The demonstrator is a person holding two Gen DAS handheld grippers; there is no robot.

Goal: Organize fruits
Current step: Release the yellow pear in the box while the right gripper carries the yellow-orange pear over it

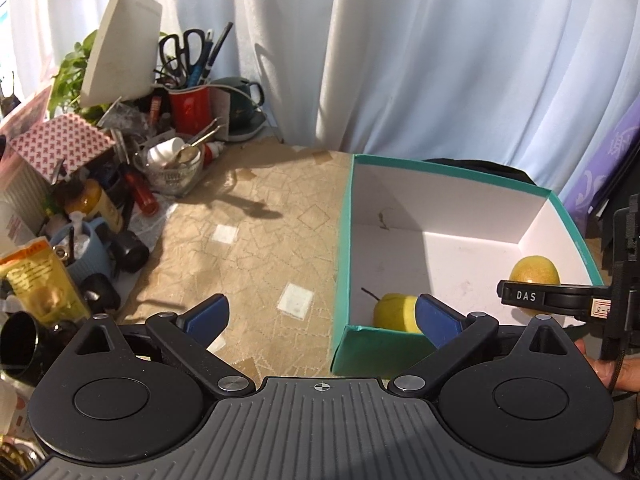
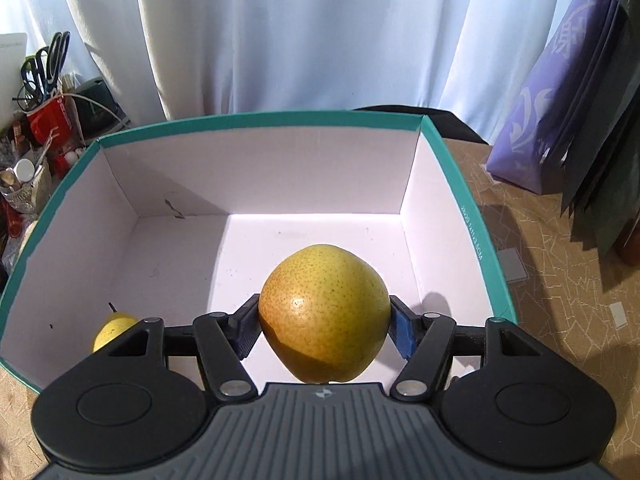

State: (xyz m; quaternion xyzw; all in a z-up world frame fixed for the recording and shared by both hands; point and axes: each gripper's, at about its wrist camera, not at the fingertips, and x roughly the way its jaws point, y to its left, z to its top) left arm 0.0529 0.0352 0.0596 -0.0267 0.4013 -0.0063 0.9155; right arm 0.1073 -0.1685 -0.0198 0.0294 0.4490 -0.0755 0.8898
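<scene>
Right gripper: the right gripper (image 2: 324, 330) has its blue pads (image 2: 401, 334) pressed on both sides of a large pear (image 2: 324, 314) — fingers closed only as far as the fruit allows, holding it above the open box (image 2: 256, 122).
Large pear: yellow-green with brown speckles and an orange blush; it hangs over the box's white floor, toward the near right corner (in the left wrist view it shows at (image 1: 535, 271), behind the right gripper's finger (image 1: 520, 295)).
Left gripper: the left gripper (image 1: 320, 314) is spread wide and grips nothing — its left pad over the desk (image 1: 256, 248), its right pad over the box's near left corner.
Small pear: a second pear (image 1: 394, 312), yellow with a dark stem, lies on the box floor in the near left corner.
Box: teal outside, white inside, standing on the patterned desk.
Desk's left edge: clutter — a red cup (image 1: 189, 110) with scissors (image 1: 182, 50) and pens.
</scene>
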